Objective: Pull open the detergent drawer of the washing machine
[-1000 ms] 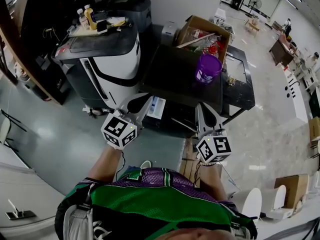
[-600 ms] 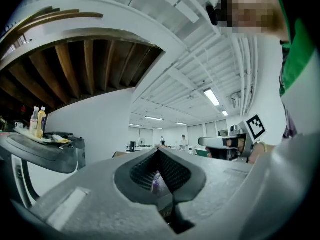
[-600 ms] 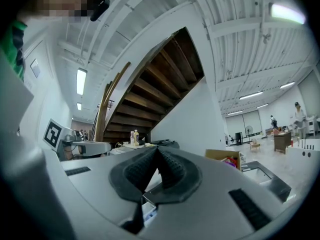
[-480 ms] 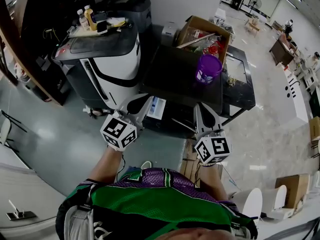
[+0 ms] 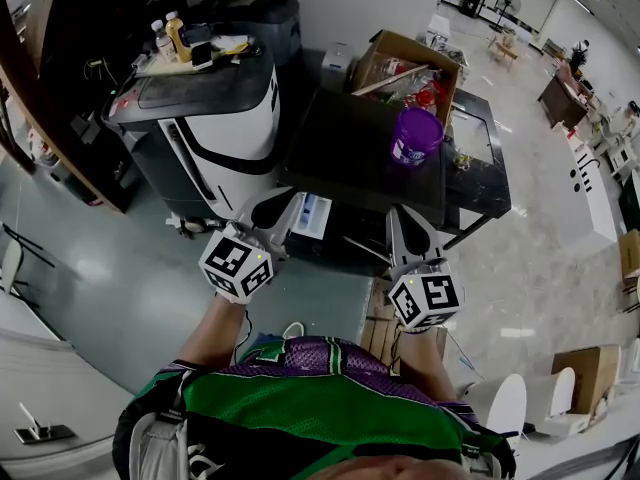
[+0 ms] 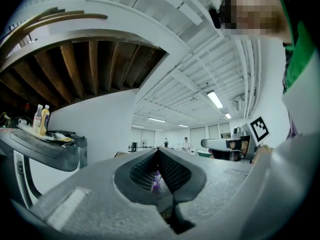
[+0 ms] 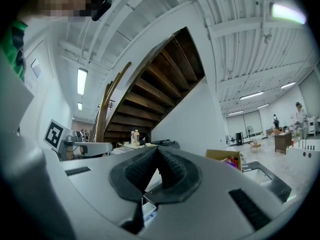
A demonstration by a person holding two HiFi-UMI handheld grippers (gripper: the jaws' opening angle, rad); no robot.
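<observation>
The dark washing machine (image 5: 350, 148) stands in front of me in the head view. A white and blue detergent drawer (image 5: 313, 214) sticks out of its front, between my two grippers. My left gripper (image 5: 291, 206) (image 6: 159, 151) hangs just left of the drawer, level, shut with nothing between its pads. My right gripper (image 5: 397, 218) (image 7: 157, 149) is to the right of the drawer, also shut and empty. In the right gripper view the drawer (image 7: 149, 210) shows below the jaws. Neither gripper touches the drawer.
A purple cup (image 5: 415, 135) stands on the machine's top. A white and black appliance (image 5: 225, 118) with bottles (image 5: 172, 34) on it stands at the left. A cardboard box (image 5: 405, 66) is behind, and a dark sink stand (image 5: 485, 173) is at the right.
</observation>
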